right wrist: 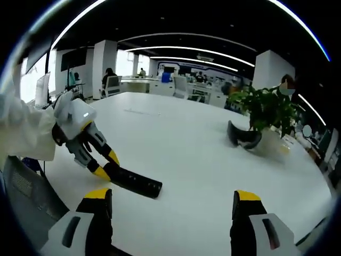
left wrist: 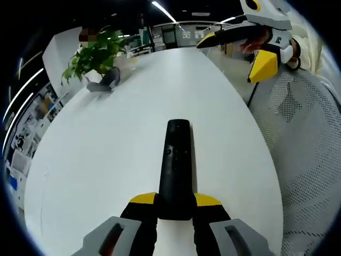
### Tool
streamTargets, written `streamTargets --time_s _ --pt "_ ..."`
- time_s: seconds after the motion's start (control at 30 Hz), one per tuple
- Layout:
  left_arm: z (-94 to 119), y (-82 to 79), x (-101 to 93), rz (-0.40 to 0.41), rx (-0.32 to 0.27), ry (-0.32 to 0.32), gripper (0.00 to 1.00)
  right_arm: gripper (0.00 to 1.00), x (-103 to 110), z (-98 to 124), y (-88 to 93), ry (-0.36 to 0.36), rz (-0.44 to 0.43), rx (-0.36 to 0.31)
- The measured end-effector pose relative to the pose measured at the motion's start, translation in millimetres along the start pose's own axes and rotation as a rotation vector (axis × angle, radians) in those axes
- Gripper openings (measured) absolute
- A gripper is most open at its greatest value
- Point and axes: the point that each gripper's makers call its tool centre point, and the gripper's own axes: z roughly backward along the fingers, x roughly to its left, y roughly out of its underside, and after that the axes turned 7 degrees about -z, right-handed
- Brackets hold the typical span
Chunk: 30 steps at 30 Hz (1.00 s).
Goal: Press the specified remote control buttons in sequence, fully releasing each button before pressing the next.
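A long black remote control (left wrist: pixel 175 165) points away from me over the white table (left wrist: pixel 106 138) in the left gripper view, its near end clamped between the yellow-tipped jaws of my left gripper (left wrist: pixel 175 204). In the right gripper view the same remote control (right wrist: pixel 136 183) lies low over the table with the left gripper (right wrist: pixel 105 169) shut on its left end. My right gripper (right wrist: pixel 171 205) stands open with its jaws wide apart and nothing between them, hovering to the right of the remote. In the left gripper view the right gripper (left wrist: pixel 250 37) hangs at the top right, well above the table.
A potted green plant (left wrist: pixel 96 53) and a dark curved object (left wrist: pixel 104 82) stand at the far side of the table. A white mesh chair back (left wrist: pixel 303 144) sits by the table's right edge. Office desks and seated people (right wrist: pixel 109 77) are in the background.
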Motion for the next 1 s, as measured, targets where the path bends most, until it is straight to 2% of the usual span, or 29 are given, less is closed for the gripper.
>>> streamTargets --time_s 0.67,1.0 --pt "1.8 13.0 48.6 -0.056 0.048 -0.012 0.24 0.92 -1.6 -3.1 7.5 0.012 0.025 0.038" --pt "-0.5 15.4 70.5 -0.050 0.056 -0.015 0.23 0.93 -1.8 -5.8 12.8 0.018 0.041 0.066"
